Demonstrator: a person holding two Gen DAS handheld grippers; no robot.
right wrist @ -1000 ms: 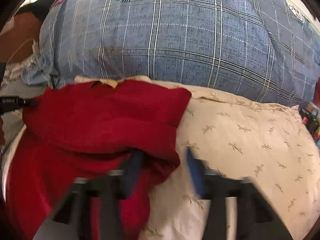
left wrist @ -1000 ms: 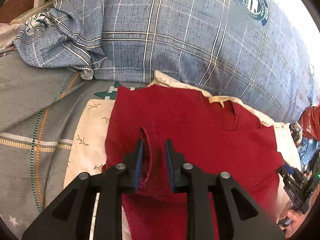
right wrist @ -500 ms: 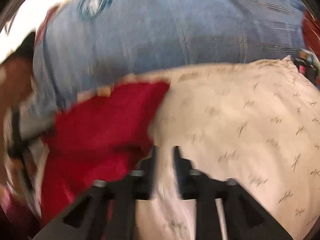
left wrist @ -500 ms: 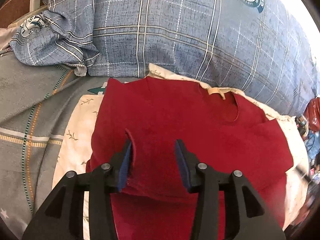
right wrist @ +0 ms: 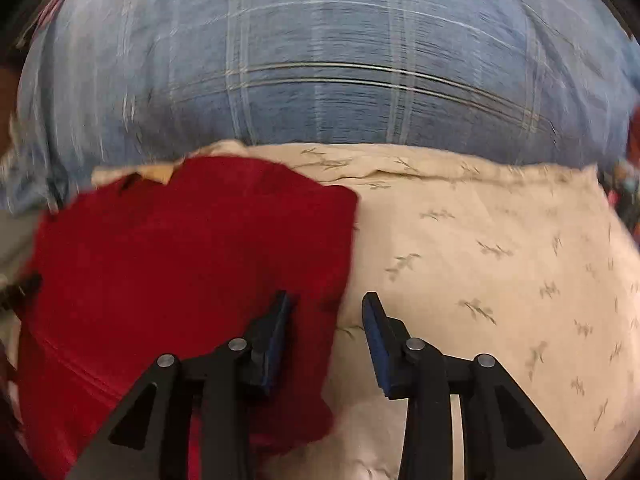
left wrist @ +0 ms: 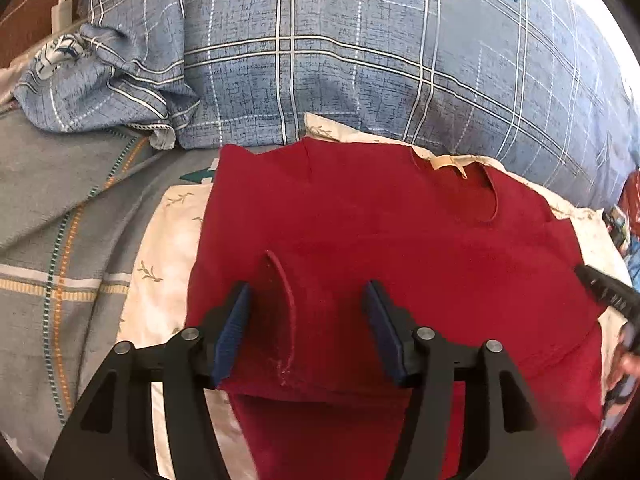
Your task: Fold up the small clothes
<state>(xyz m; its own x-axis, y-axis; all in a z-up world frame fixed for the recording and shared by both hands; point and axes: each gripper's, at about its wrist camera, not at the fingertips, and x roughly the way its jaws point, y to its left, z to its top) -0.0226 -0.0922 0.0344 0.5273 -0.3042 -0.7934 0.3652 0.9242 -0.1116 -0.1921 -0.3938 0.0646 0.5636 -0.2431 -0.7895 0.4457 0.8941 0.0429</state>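
A small red shirt (left wrist: 380,232) lies folded over on a cream leaf-print pillow (left wrist: 160,248); its neck opening with a beige label points to the back. My left gripper (left wrist: 306,312) is open just above the shirt's near folded part, with a raised ridge of red cloth standing between its fingers. In the right wrist view the shirt (right wrist: 180,260) lies at the left on the pillow (right wrist: 500,260). My right gripper (right wrist: 326,316) is open and empty over the shirt's right edge; that view is blurred. Its tip shows in the left wrist view (left wrist: 608,292).
A big blue plaid pillow (left wrist: 360,60) rises right behind the shirt. A crumpled blue plaid cloth (left wrist: 92,88) lies at the back left. A grey blanket with orange and green stripes (left wrist: 60,220) covers the bed at the left. Colourful objects (left wrist: 628,216) sit at the far right.
My left gripper opened and let go of the pinched red cloth, which still stands up as a ridge. My right gripper shut, swung right, then came back to the shirt's edge and opened.
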